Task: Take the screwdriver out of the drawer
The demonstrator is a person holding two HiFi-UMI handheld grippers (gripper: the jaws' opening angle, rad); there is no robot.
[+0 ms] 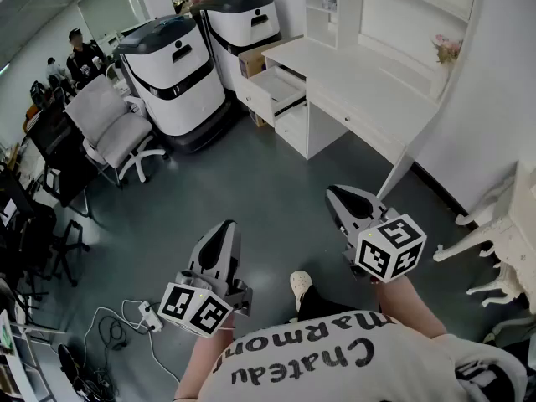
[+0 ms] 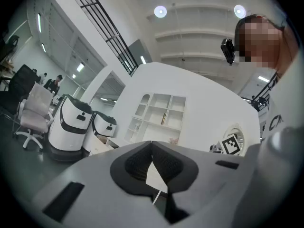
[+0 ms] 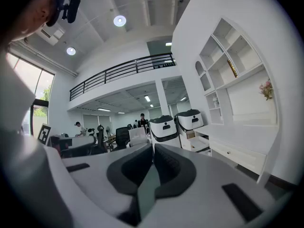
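Left tool (image 1: 224, 226): jaws closed tip to tip, nothing between them. Right tool (image 1: 337, 195): likewise closed and empty. Both were held level over the grey floor (image 1: 251, 182), well apart from the white tabletop (image 1: 352, 78) at the far side. Beneath it, the white pull-out drawer (image 1: 280, 86) stood open. No screwdriver could be made out inside.
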